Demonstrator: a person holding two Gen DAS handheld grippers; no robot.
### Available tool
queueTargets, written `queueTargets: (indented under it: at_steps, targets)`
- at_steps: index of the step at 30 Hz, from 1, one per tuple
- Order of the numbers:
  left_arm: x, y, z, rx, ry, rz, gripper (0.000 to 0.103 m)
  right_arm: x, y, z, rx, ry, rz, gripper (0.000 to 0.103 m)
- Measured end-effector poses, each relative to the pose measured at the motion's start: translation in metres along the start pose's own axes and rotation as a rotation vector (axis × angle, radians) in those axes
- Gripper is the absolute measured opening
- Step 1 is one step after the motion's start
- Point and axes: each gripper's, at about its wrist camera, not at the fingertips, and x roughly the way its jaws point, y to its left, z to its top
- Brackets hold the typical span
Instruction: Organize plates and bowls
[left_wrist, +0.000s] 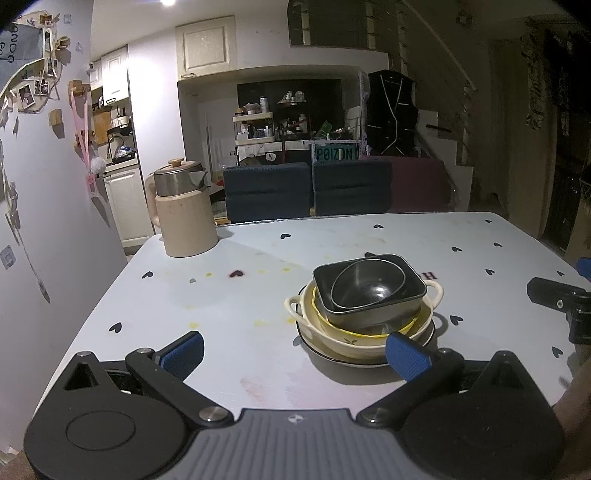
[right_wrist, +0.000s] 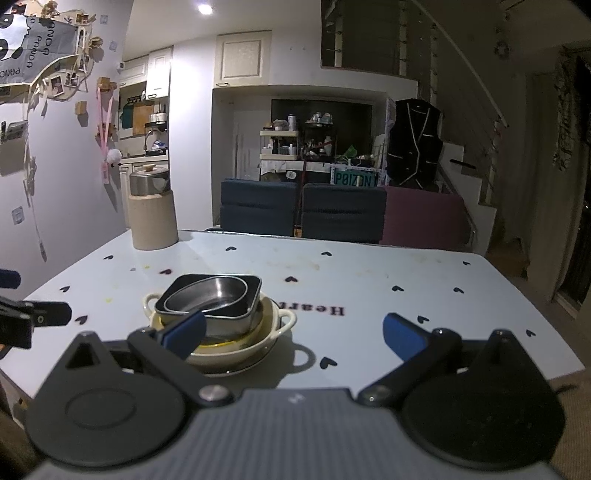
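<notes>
stack (left_wrist: 364, 314): metal bowl tilted in dark dish | cream bowl, plate beneath

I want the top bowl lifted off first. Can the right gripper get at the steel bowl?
Probably yes. The right gripper is open, the steel bowl sits topmost in the stack, and nothing covers it.

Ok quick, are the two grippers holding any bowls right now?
Left gripper: open, holding nothing.
Right gripper: open, holding nothing.
</notes>
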Motion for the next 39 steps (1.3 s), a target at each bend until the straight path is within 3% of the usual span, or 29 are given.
queueTargets:
  at_steps: [39]
  targets:
    - [0.0001,-0.0019,-0.0005,-0.001,-0.001,-0.008,0.103,-0.0007,0.0051,-0.0004,-0.002,0.004,-0.003,0.103]
